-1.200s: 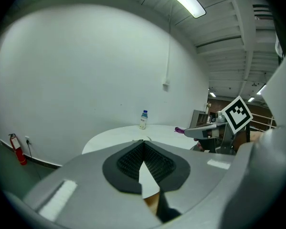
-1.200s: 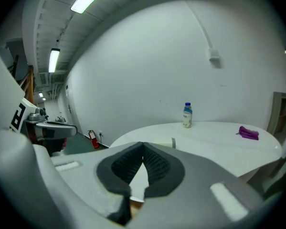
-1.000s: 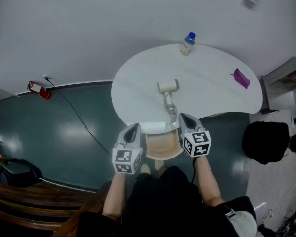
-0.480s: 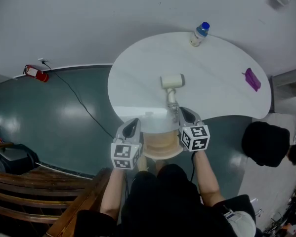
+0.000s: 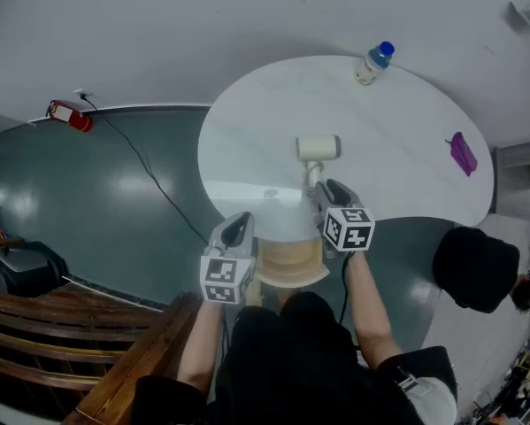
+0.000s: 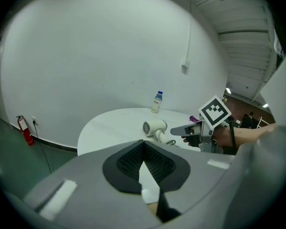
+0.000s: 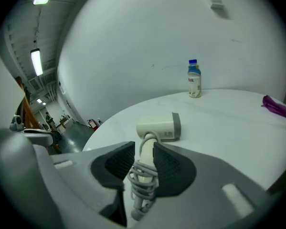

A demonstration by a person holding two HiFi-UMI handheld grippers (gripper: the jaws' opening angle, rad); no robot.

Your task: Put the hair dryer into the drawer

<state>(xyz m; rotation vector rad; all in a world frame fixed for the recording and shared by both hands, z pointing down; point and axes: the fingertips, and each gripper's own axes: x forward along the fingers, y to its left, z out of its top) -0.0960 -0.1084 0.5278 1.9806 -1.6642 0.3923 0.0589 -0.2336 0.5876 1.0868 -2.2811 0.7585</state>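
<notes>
The hair dryer (image 5: 316,149) is lying on the white table (image 5: 406,140). Its head is turned away from the person and its handle (image 7: 143,155) is running back toward the near edge, so its long axis is pointing almost straight into the right hand-held gripper (image 5: 330,189). That gripper is the nearer of the two. Its jaws have just been opening and are now standing apart on either side of the handle, just above the cord (image 7: 142,180) wound round it. From here it is hard to say whether either pad is brushing the plastic, but they are not looking clamped. The left hand-held gripper (image 5: 236,228) is hovering off to the side at the table's edge, jaws together at the tips with nothing between them. The open drawer (image 5: 289,271) is sitting just under the near edge, between the two grippers. The dryer will probably need gripping by the handle and drawing back along its own line toward the person.
</notes>
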